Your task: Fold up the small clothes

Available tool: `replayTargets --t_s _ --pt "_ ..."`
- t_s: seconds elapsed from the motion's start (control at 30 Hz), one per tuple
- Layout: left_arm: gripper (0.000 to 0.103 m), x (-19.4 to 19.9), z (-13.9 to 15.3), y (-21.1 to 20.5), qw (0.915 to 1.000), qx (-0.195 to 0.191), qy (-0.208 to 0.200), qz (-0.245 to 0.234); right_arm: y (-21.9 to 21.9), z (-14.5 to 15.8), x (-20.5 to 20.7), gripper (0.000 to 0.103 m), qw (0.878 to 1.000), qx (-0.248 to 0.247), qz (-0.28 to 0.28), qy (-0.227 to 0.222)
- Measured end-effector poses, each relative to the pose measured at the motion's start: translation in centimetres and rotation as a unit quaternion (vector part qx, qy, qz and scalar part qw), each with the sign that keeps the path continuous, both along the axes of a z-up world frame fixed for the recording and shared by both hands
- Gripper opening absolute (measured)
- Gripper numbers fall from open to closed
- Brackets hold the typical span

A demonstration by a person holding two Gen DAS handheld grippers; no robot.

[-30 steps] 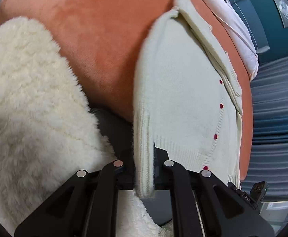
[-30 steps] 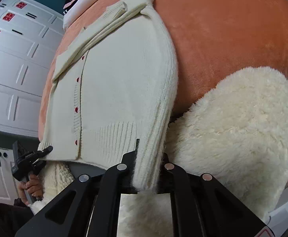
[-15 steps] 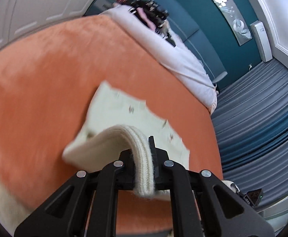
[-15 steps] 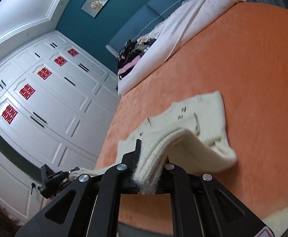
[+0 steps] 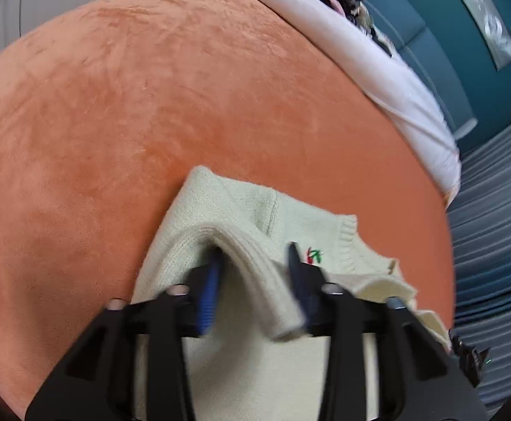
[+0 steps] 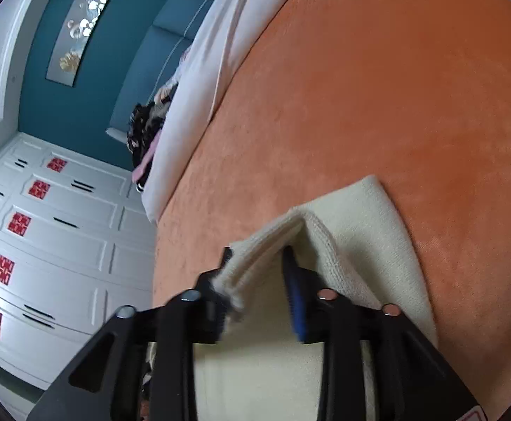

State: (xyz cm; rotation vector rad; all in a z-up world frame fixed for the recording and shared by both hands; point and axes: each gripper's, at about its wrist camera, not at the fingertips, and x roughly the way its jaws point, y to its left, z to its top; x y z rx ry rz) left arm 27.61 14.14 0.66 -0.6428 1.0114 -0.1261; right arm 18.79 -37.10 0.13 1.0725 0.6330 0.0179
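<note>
Left gripper: jaws are parting, a clear gap standing between the two blue-lined fingers. A folded ribbed edge of the cream knitted cardigan lies in that gap, draped loosely across it and leaning toward the right-hand finger. The pads do not press on it from both sides; the hold is released.

Right gripper: jaws likewise opening. The ribbed fold of the cardigan rises as a peaked ridge between the fingers; its frayed end rests against the left-hand finger, while the blue-padded finger stands apart from the cloth. No clamping is seen.

Position of the garment: the cardigan lies on the orange plush bed cover, directly under and ahead of both grippers, doubled over on itself. A small red and green embroidered motif shows near the ribbed neckline in the left view. The far corner of the fold lies flat on the cover.

Edges and clearance: a broad stretch of bare orange cover extends beyond the garment in both views. A pale quilt runs along the far side, well apart from the cardigan, with a heap of dark patterned clothes at its end. The bed's edge drops toward white cupboard doors in the right view, near the garment's side
</note>
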Motion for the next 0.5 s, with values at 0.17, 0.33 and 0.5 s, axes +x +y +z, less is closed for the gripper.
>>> replayTargets --t_s 0.17,0.33,0.5 --pt "0.096 -5.8 2.3 3.3 0.9981 0.041 -0.037 0.027 0.4 -0.2 -5.7 0.071 0.992 -0.109 0.017 0.061" --pt "0.096 -11.3 -2.2 5.4 0.9980 0.023 0.049 0.034 2.4 -4.9 -11.0 0.072 0.986 -0.093 0.050 0.131" --pt "0.086 -11.7 -2.7 4.4 0.9979 0.021 0.034 0.050 3.5 -5.1 -10.0 0.068 0.989 -0.094 0.021 0.111"
